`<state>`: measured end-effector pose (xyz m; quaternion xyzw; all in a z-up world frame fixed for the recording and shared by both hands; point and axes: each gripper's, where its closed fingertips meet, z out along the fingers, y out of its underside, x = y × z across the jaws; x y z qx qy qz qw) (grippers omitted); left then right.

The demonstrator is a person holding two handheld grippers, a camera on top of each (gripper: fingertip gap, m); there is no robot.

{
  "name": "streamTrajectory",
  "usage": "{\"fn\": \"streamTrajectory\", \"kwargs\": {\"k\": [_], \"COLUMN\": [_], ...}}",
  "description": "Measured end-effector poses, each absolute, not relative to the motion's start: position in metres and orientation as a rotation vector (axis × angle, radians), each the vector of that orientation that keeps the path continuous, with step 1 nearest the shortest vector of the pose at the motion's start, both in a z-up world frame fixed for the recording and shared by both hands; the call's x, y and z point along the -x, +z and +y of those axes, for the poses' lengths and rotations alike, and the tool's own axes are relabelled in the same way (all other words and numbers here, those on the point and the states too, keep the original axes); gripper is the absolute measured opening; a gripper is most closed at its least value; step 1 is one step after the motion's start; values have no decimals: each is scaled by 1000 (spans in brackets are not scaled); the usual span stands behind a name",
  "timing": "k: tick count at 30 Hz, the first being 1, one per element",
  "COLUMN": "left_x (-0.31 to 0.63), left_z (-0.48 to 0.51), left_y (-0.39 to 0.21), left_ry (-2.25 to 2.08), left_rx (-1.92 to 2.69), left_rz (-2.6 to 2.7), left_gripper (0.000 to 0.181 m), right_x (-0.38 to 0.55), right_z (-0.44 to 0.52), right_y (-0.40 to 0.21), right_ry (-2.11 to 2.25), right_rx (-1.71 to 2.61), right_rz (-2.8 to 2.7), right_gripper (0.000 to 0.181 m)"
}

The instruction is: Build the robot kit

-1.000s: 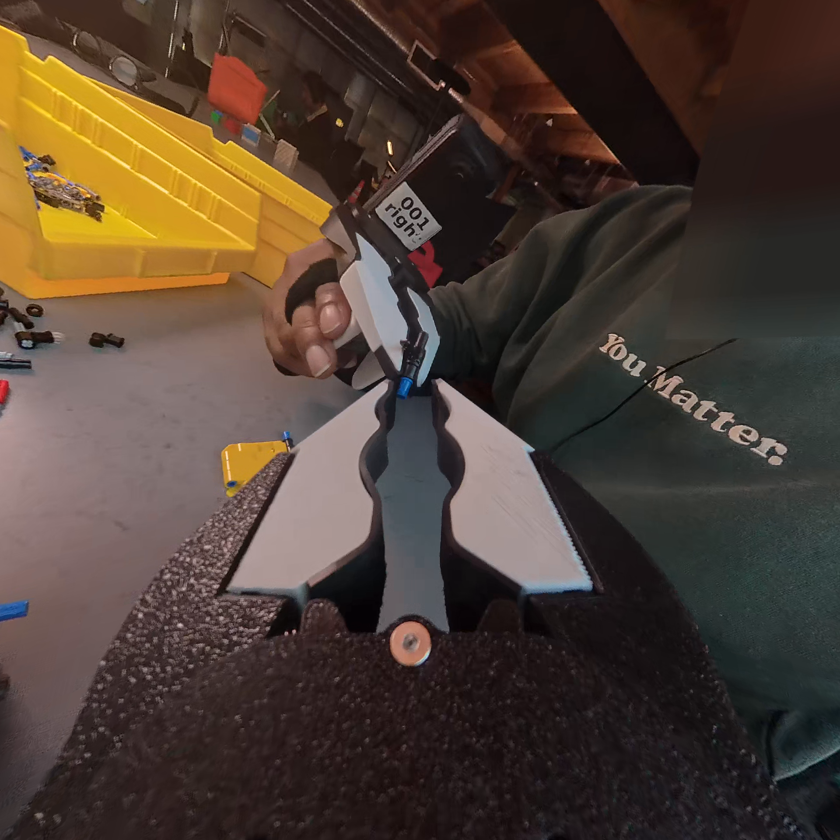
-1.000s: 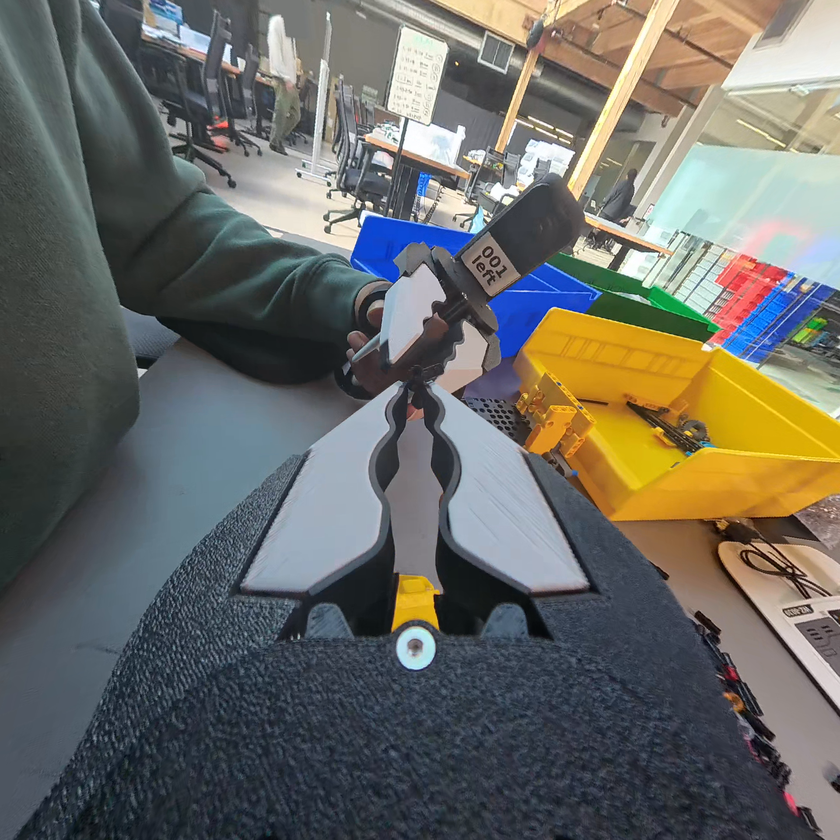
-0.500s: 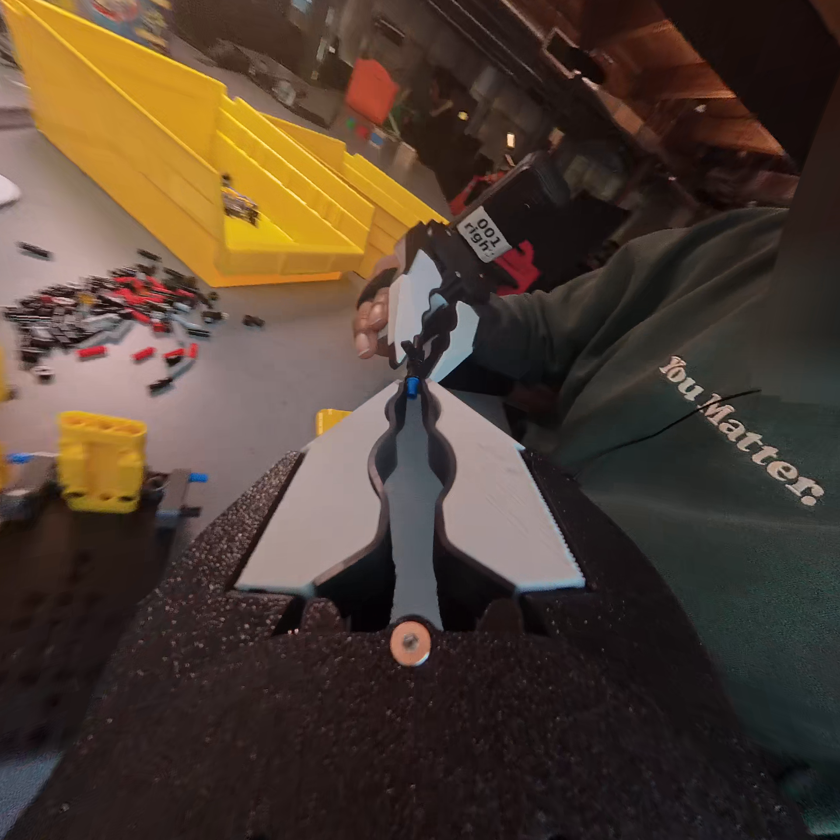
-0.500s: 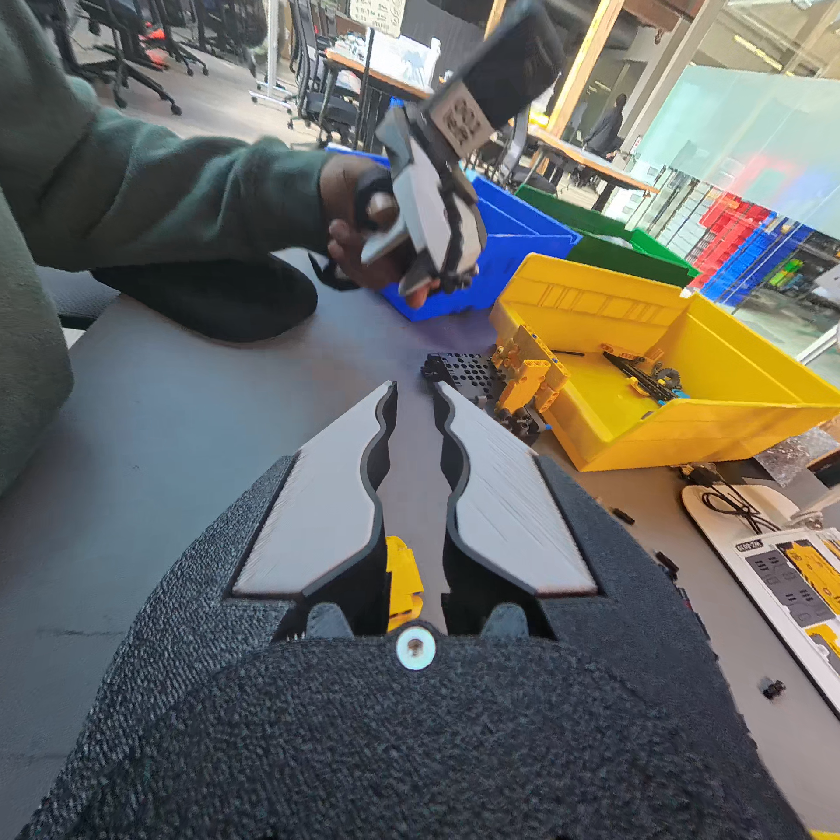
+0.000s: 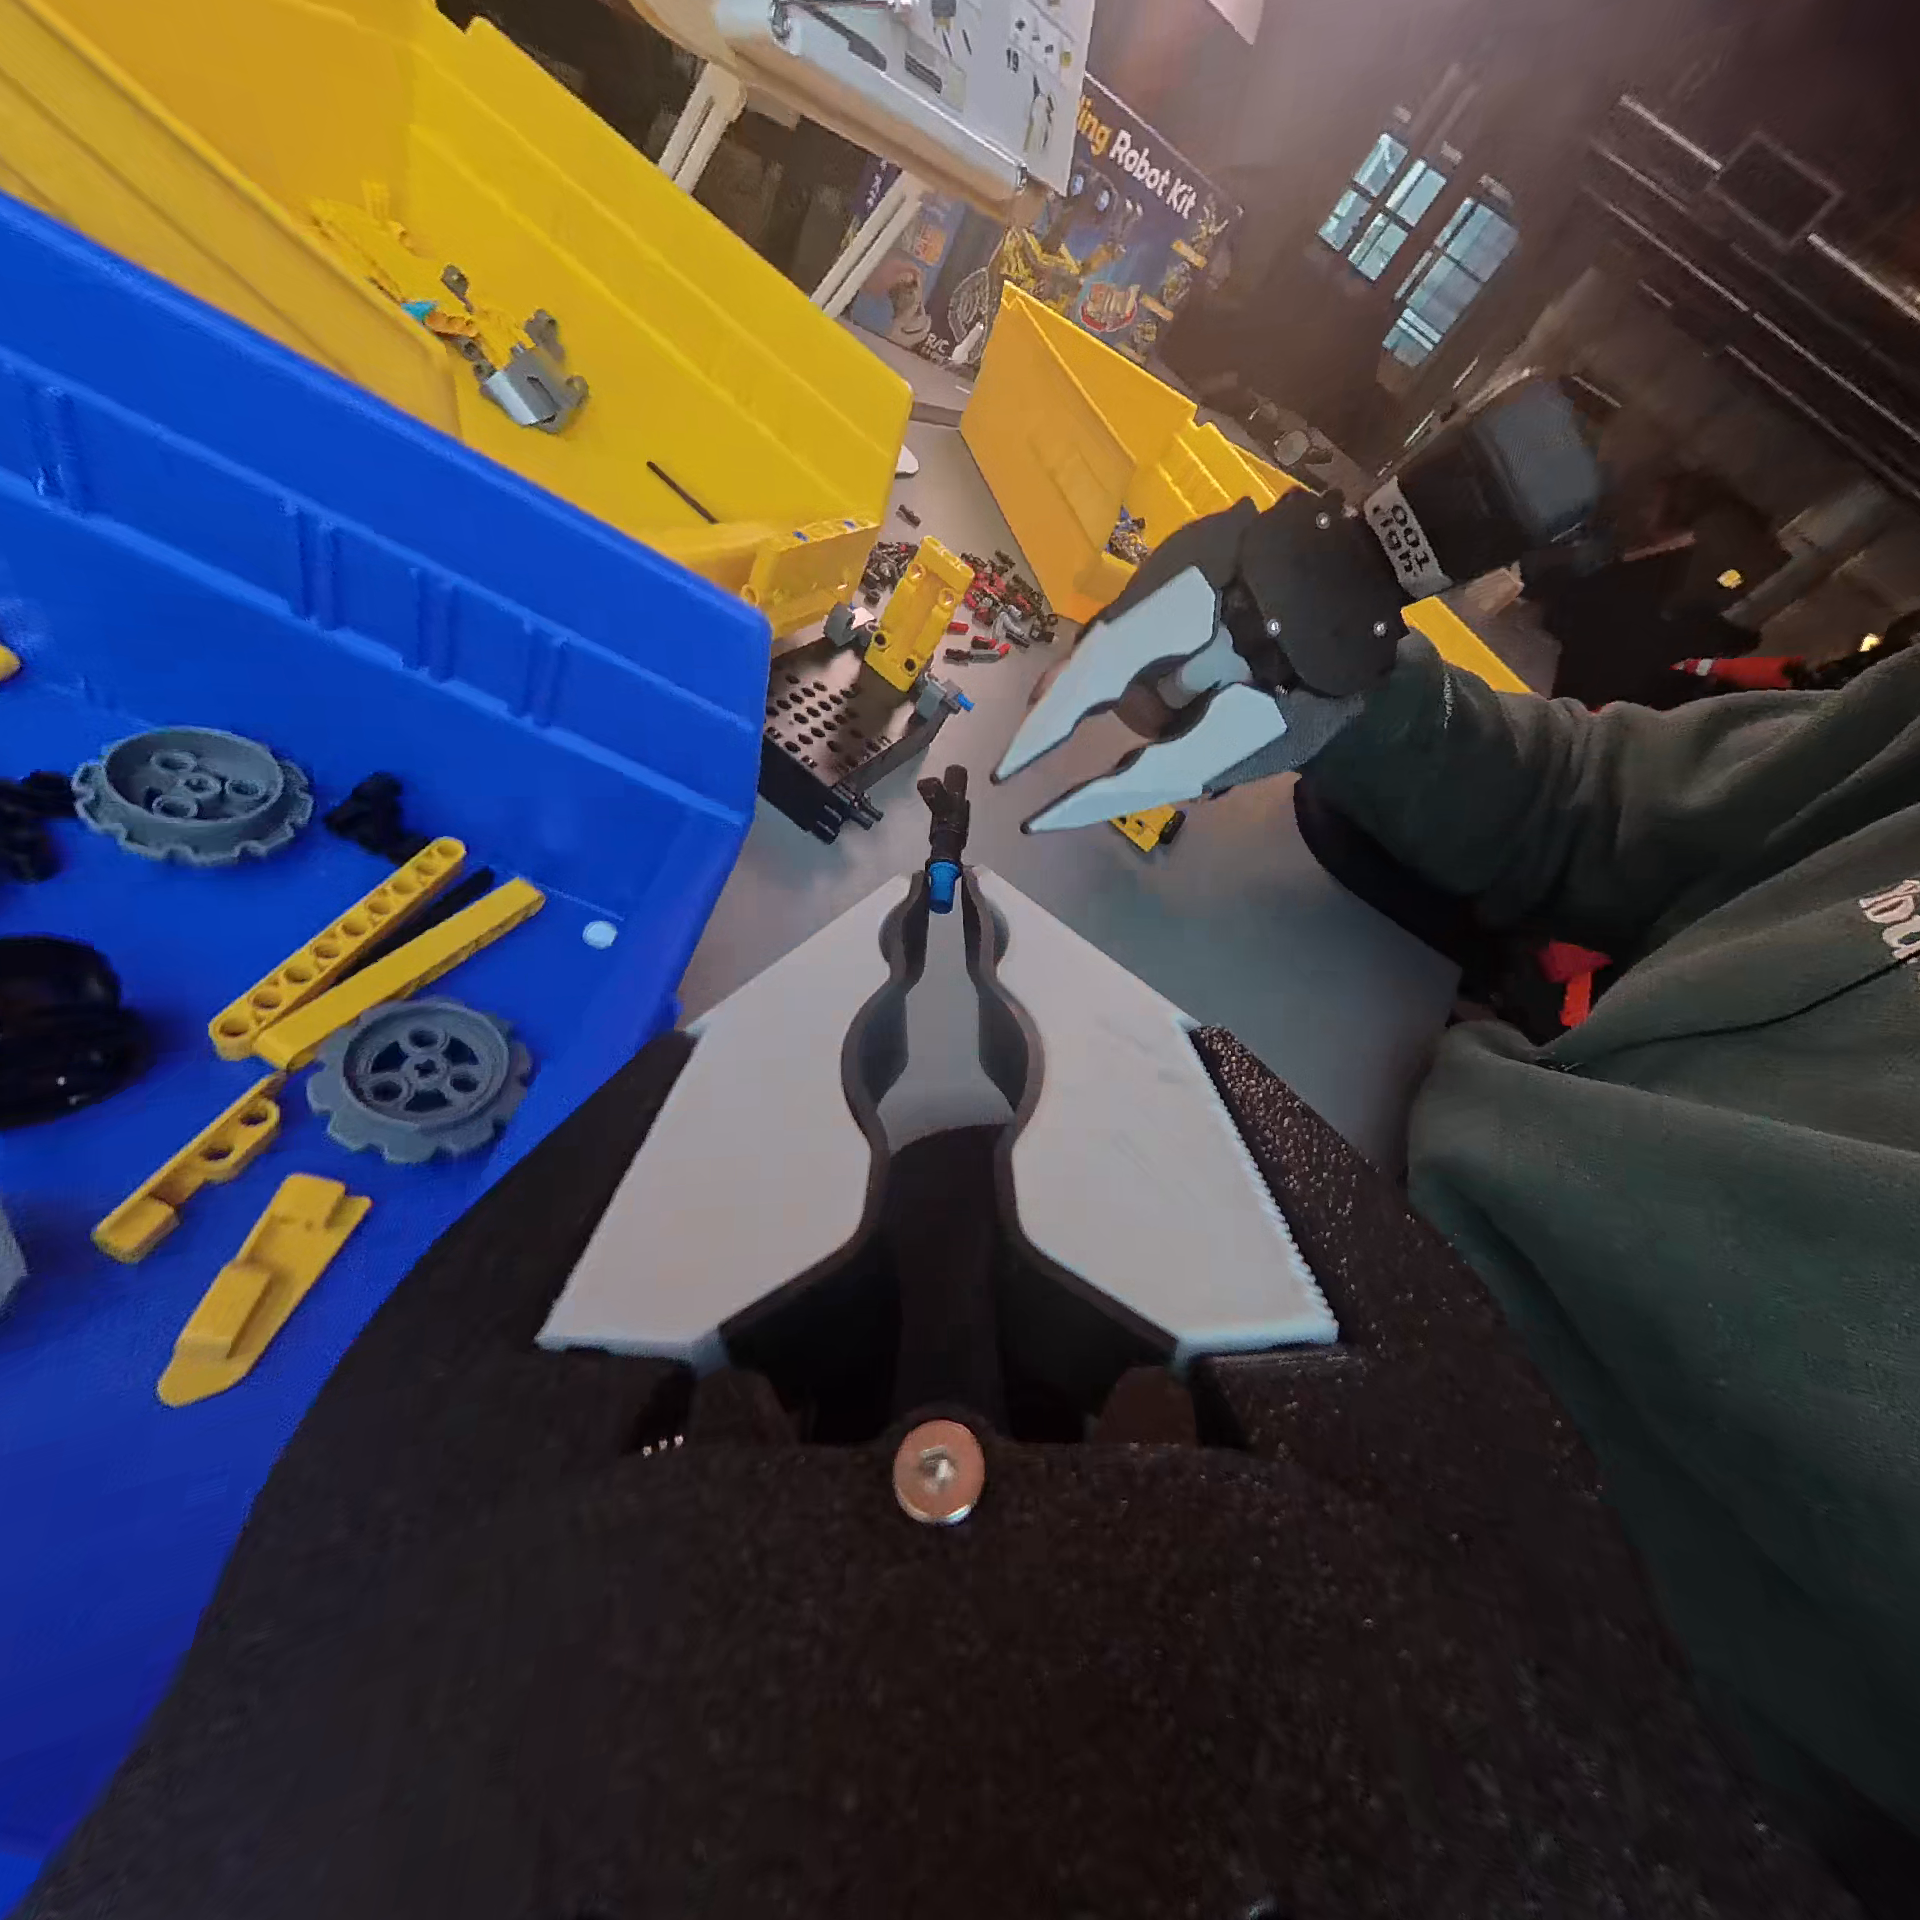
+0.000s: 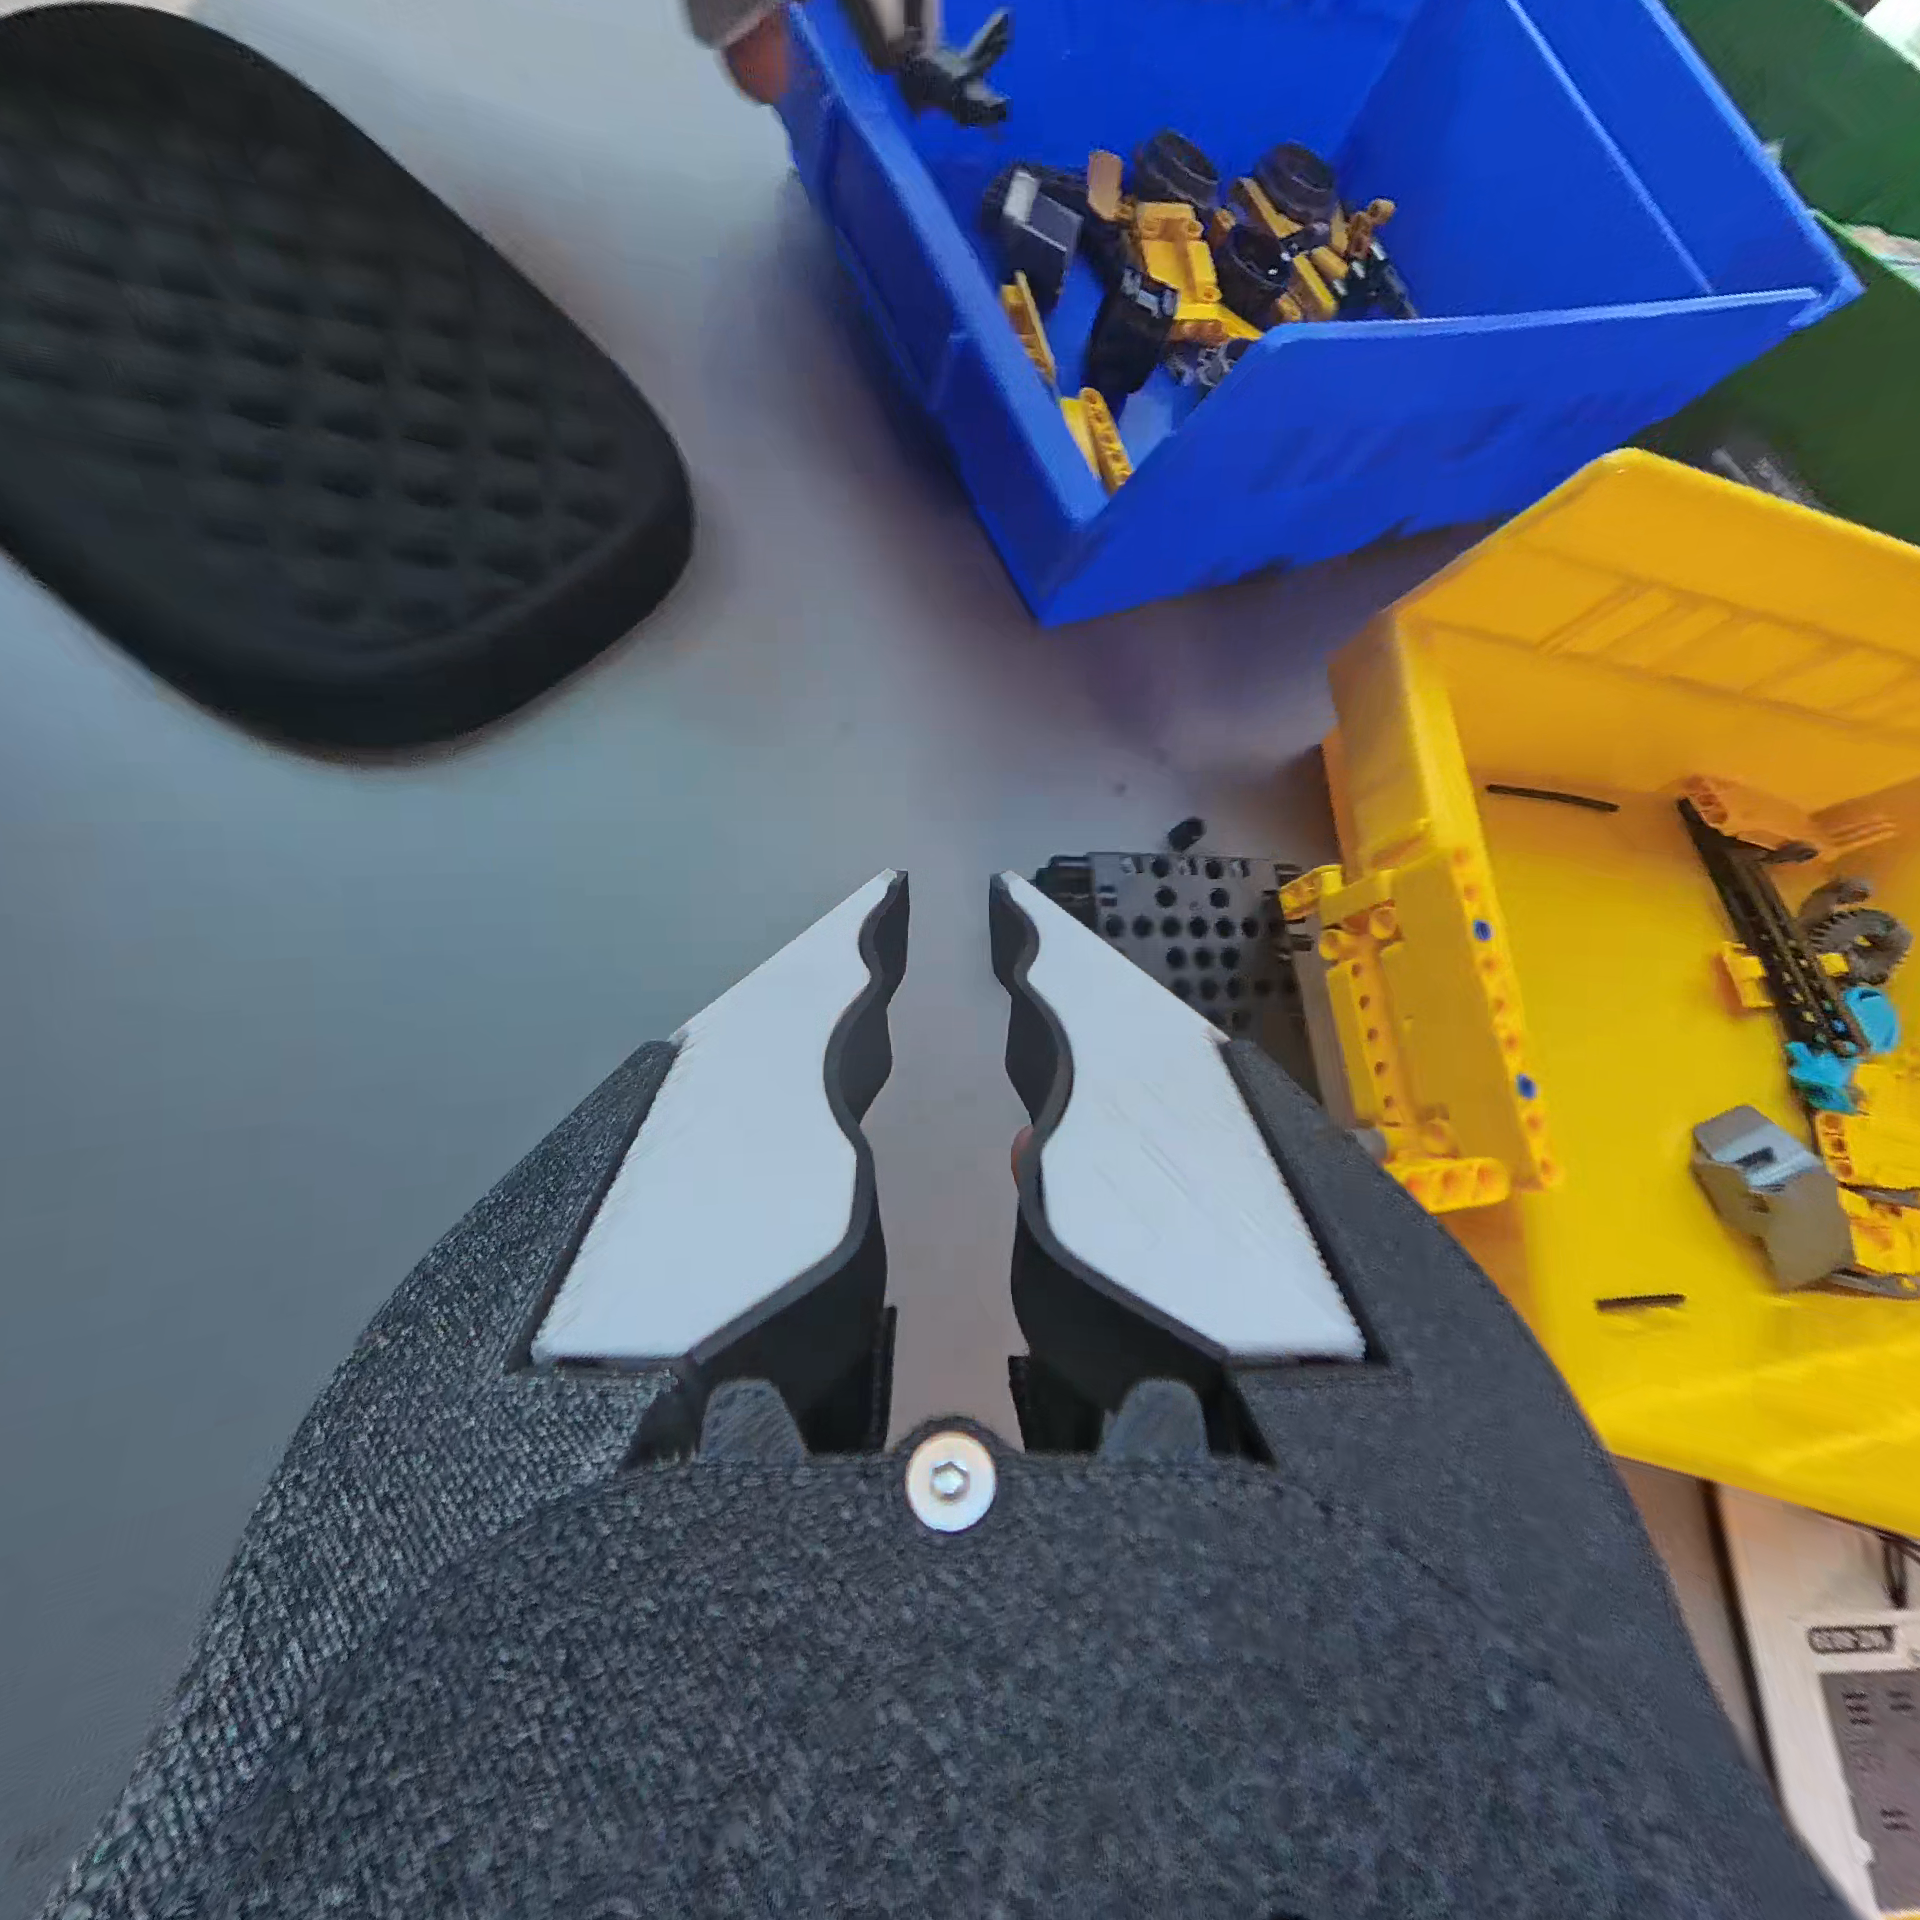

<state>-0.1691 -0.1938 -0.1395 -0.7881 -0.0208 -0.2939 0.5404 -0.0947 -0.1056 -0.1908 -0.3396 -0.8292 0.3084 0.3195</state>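
Left hand-held gripper (image 5: 941, 891) clenched on blue-black pin (image 5: 943, 844), beside blue bin (image 5: 436, 582). Right hand-held gripper (image 6: 948, 896) released, empty above desk (image 6: 436, 935). Best keep pinch steady.

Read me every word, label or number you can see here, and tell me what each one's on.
I can't read writing out; these things bear it.
White sticker on the right tongs' handle: legible.
Dark printed box behind the yellow bins: legible.
White sheet above it: too small.
Green sweatshirt: cut off.
Booklet in the right wrist view: blurred.
Blue and black pin in the left tongs: none.
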Motion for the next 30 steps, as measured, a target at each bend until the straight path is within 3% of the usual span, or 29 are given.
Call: {"fn": "streamTrajectory", "kwargs": {"k": [9,18,30], "left_x": [112,90,89], "left_z": [-174,-153,-156], "left_y": [-218,-237,-234], "left_ry": [-779,-792,-694], "left_rx": [2246,2347,2286], "left_rz": [185,431,511], "left_gripper": [5,7,20], "right_x": [164,180,182], "right_z": [-82,-62,-63], "right_y": [-194,-234,-239], "right_ry": [456,181,196], "right_rx": [961,1066,1122], "right_rz": [-2444,-2630,-2687], "right_gripper": [26,26,6]}}
